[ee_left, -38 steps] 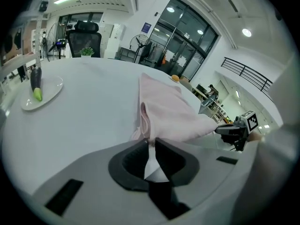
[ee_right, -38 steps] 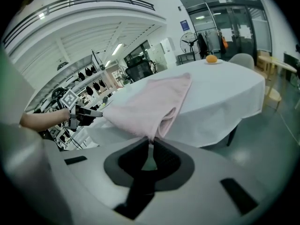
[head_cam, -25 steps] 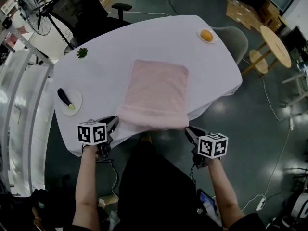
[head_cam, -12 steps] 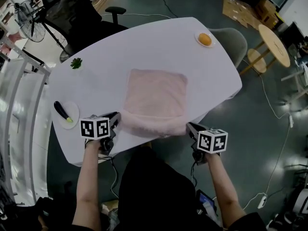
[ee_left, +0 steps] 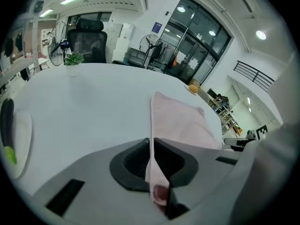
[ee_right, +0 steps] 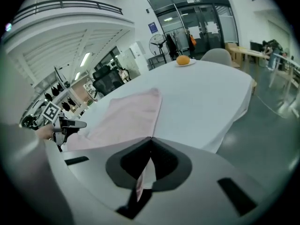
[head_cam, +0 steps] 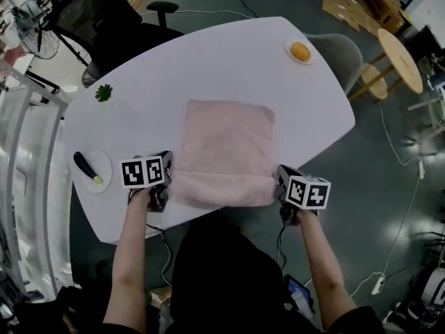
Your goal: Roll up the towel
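Note:
A pink towel (head_cam: 226, 141) lies flat on the white table (head_cam: 208, 61), its near edge bunched into a thick fold (head_cam: 221, 190). My left gripper (head_cam: 165, 179) is at the fold's left corner, its jaws closing on the towel (ee_left: 180, 121), whose edge is pinched between them (ee_left: 152, 144). At the fold's right corner my right gripper (head_cam: 280, 177) is shut on the towel (ee_right: 126, 114), a small flap of which sits in its jaws (ee_right: 150, 144). Both grippers point down and forward over the table's near edge.
An orange on a small plate (head_cam: 300, 51) is at the far right corner. A green sprig (head_cam: 103, 92) and a plate with a dark vegetable (head_cam: 90, 170) are at the left. A black chair (head_cam: 104, 19) and a grey chair (head_cam: 341, 54) stand behind the table.
Both grippers have moved forward onto the table with the towel's near corners. The edge that hung over the table's rim now lies folded on top of the towel.

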`<state>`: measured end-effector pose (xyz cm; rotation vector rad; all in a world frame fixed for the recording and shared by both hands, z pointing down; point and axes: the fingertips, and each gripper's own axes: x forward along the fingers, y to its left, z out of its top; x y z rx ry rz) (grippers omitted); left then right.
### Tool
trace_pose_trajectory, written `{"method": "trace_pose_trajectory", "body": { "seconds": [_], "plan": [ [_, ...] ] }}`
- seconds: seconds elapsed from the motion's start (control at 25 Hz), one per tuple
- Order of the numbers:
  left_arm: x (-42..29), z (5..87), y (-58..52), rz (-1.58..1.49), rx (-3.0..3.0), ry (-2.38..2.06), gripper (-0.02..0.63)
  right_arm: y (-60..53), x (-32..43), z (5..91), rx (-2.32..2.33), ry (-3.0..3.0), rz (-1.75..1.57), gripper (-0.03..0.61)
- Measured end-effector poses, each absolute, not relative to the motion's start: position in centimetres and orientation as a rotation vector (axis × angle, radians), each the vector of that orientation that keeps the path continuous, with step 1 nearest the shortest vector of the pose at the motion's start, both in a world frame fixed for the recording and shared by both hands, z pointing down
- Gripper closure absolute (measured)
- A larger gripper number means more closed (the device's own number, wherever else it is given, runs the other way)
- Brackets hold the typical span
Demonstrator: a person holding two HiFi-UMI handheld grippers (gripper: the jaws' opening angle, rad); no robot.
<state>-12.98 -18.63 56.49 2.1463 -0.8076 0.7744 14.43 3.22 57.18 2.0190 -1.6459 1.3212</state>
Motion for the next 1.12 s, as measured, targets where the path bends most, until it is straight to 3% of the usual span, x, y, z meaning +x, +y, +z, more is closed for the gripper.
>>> {"method": "trace_pose_trajectory", "body": {
  "seconds": [0.08,0.12,0.24,0.36,0.64,1.12],
  "plan": [
    [-12.8,55.3,-18.7,0.735,2.217,-0.757,0.571,3.4,13.5,56.4,1.959,-1.769,1.281,0.539],
    [-12.8,54.4,-18.5,0.718,2.269,-0.719,0.567,3.7,12.9,55.8,1.902,-1.847,1.248,0.468],
    [-12.9,51.8,-16.0,0.756,2.481,-0.505,0.431,5.4,10.5,54.0,1.672,-2.039,1.037,0.327],
    [-13.6,50.3,-10.9,0.941,2.709,-0.214,0.383,7.4,8.1,53.2,1.419,-2.092,0.736,0.321],
    [-15.8,51.2,-0.6,1.264,2.911,0.265,0.35,10.4,3.6,53.5,1.123,-2.11,0.381,0.309],
    [-16.3,57.6,1.1,1.718,3.055,0.195,0.325,13.0,-1.9,57.7,1.034,-1.903,-0.135,0.279]
  ]
}}
